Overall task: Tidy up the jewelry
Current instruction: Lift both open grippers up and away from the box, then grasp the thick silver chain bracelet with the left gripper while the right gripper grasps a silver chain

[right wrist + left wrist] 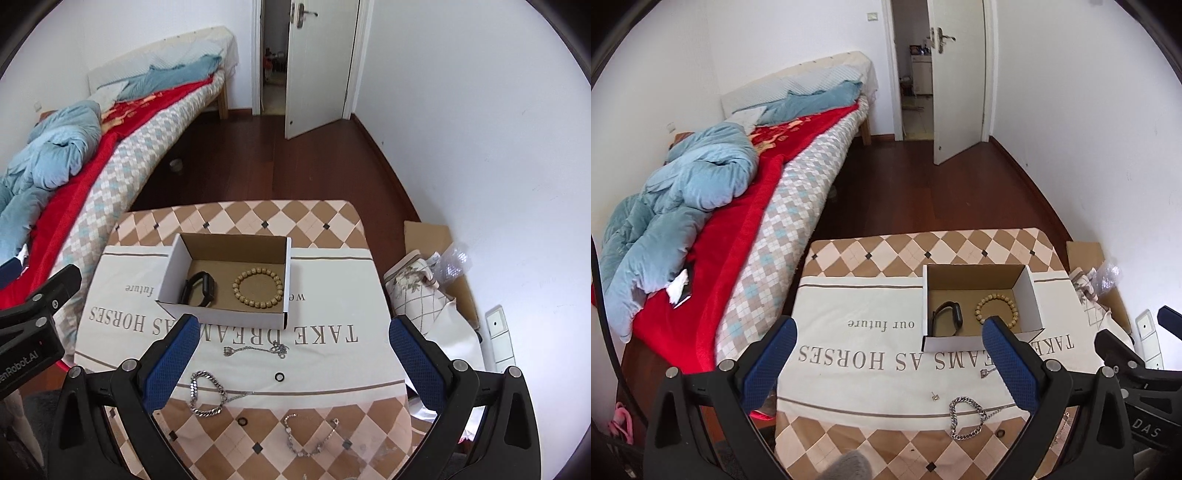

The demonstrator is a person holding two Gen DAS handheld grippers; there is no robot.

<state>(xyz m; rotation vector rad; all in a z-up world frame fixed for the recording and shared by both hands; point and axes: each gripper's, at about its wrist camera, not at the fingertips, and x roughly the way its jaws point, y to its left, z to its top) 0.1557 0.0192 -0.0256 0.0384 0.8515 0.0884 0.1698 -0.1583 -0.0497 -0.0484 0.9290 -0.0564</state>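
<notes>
Left gripper (888,354) at bottom of frame, blue-padded fingers spread wide, nothing between them. Centre right: open cardboard box (1028,295) on patterned tablecloth (864,295); inside, black smartwatch (946,317) left, wooden bead bracelet (997,308) right. Lower centre on cloth: silver chain bracelet (966,417), small earring (935,397), dark ring (1000,433). Bed (798,177) with blue quilt (683,199) fills left side. Open door (955,74) at top.

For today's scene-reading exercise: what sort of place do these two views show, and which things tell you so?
Most likely a home bedroom. An unmade bed with a blue quilt lines one wall, a white door stands ajar, and a cloth-covered table holds a cardboard box of jewelry.
</notes>
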